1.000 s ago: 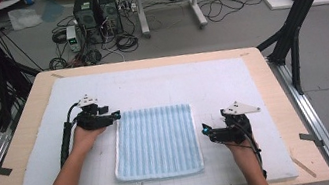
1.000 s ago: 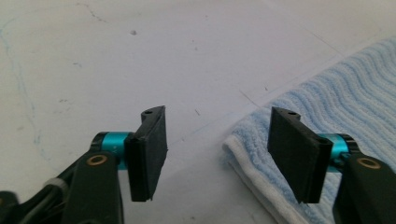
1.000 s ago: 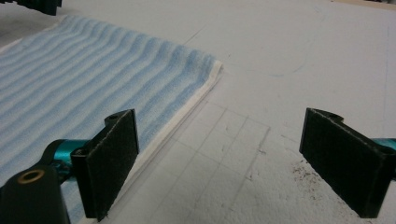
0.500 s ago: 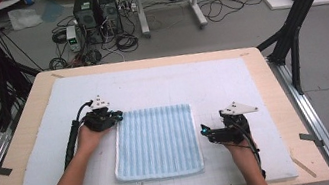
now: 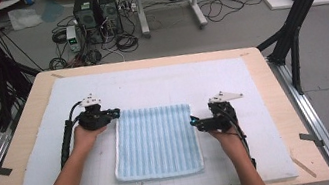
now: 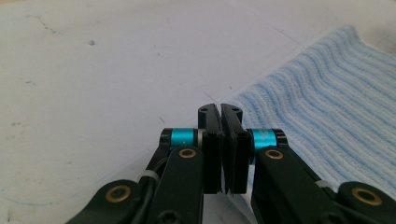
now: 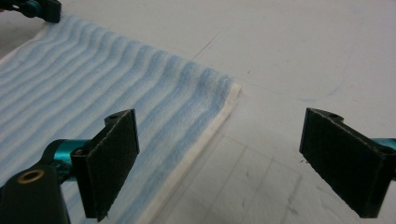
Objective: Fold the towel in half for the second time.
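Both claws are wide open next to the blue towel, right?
Not quite. The right claw is wide open, straddling the blue towel's edge, but the left claw is shut, its jaws pressed together with nothing between them beside the towel's corner. The left gripper view shows it.

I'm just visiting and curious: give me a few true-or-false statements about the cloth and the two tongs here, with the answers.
1. The blue striped towel lies flat on the white mat. True.
2. The left tongs are wide open. False: their jaws are pressed together, with nothing between them.
3. The right tongs are open. True.
4. The right tongs already pinch the towel. False: their jaws straddle its white edge without closing.
5. A computer tower stands on the floor beyond the table. True.
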The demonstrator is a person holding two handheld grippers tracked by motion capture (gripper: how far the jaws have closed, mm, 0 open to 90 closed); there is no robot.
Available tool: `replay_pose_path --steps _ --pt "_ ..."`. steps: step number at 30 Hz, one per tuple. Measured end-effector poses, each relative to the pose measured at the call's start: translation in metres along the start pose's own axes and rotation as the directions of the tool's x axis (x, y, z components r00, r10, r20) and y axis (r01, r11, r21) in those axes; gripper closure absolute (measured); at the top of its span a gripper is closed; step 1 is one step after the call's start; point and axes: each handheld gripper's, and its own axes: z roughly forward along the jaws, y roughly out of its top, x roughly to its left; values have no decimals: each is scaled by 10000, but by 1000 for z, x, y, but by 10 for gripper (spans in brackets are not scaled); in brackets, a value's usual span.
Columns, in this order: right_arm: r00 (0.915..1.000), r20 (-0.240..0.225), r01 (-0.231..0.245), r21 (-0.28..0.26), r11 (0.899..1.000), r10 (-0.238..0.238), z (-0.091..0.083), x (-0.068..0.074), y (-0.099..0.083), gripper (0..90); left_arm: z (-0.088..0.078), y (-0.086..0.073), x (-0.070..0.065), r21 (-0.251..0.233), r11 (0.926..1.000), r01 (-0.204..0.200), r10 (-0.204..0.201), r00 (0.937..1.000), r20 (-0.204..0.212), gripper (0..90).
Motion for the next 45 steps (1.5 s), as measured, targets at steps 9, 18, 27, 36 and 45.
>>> replay_pose_path --steps 9,18,27,36,45 --pt "9996 -269 -2 1063 9943 30 47 -9 23 315 -1 -1 1 -71 9998 180 -179 9998 80 868" --pt "9997 -222 -10 1470 9891 43 68 -15 26 574 -2 -1 1 -42 9995 300 -299 9994 157 868" --pt "9951 226 941 814 9922 -962 64 -8 40 861 -4 4 8 -1310 9869 944 -977 9950 -193 870" --pt "9981 -169 601 69 9982 -600 52 -5 43 860 -19 3 5 -1451 9869 704 -681 9975 211 868" --pt "9935 -895 678 -282 9973 -701 29 7 37 861 -38 -4 -11 -1704 9847 363 -273 9981 552 868"
